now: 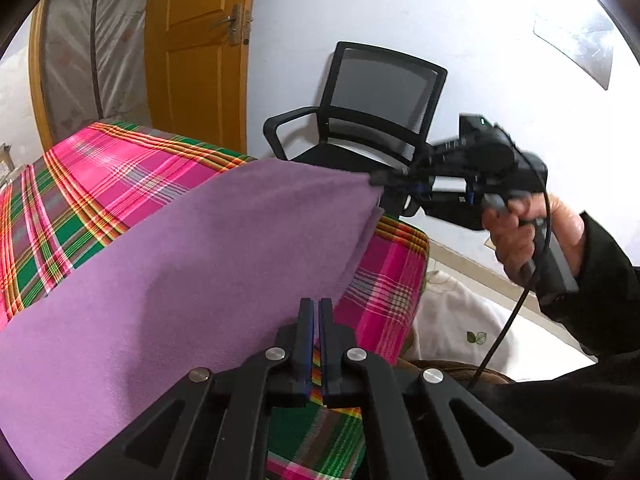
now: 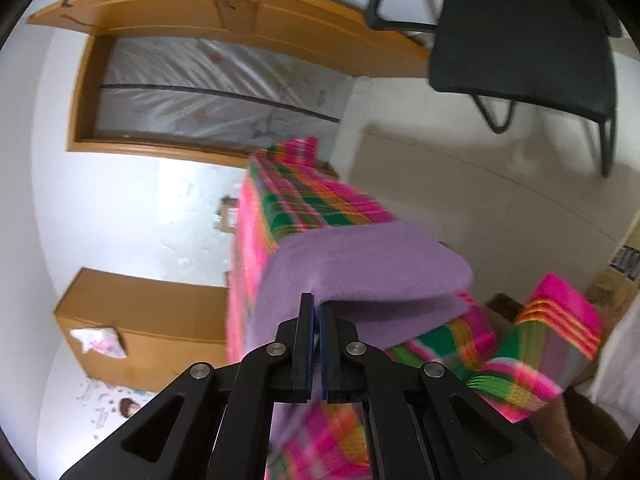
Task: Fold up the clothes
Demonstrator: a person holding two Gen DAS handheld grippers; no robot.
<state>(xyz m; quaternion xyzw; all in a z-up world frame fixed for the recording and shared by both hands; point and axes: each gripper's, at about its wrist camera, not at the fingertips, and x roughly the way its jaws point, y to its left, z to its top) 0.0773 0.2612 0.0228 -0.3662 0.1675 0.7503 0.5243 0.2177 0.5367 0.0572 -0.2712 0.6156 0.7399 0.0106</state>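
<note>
While lifted off the plaid cover (image 1: pixel 100 184) — purple cloth (image 1: pixel 160 272), edges apparently clamped in both jaws.

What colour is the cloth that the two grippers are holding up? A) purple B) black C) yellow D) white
A: the cloth pinched by the left gripper and the right gripper is plain purple, held over a pink and green checked cover.

No legible txt, labels, brands or nos. showing anywhere; black-and-white print on the object at right edge (image 2: pixel 629 263) is reading too blurred.
</note>
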